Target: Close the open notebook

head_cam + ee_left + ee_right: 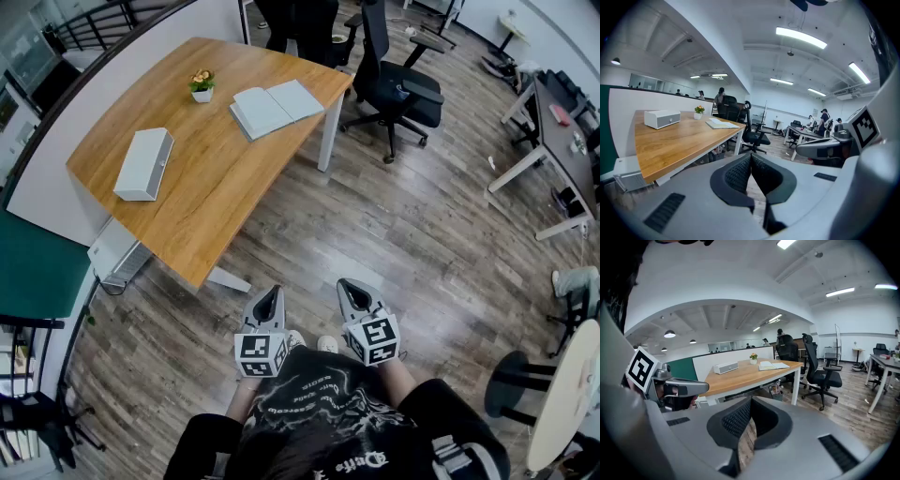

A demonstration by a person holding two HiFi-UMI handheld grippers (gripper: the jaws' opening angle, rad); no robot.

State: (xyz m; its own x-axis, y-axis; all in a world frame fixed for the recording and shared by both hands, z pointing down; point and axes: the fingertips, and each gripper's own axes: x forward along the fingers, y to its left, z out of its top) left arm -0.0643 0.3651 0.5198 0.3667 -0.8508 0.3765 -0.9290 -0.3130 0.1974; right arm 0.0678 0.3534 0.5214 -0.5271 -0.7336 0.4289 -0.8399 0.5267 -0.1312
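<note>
Notebook [277, 106] lies open and flat on the desk [206, 178], at the far corner next to the chair [398, 89]. Its spread runs roughly along the desk's far end edge, with the spine crossing that. One page sits toward the plant [202, 84], the other toward the corner. The box [143, 164] is well apart from it, further along the desk, so it's not in your way.

You're standing on the floor off the desk's long edge, well apart from the notebook. It's straight ahead and up-desk from both grippers. Left gripper [268, 302] lines up under it in the head view, so I'd call it marginally the nearer one (small difference). Right gripper [354, 298] sits more toward the chair side.

Both have their jaws pressed together with nothing between them: left [751, 159], right [751, 401]. Each gripper view shows the notebook [723, 123] [773, 365] small and far off, above the jaw tips.

Nothing started yet, by my read. You need to walk in to the long edge first. Then get under one page's outer edge and fold it over the spine.
</note>
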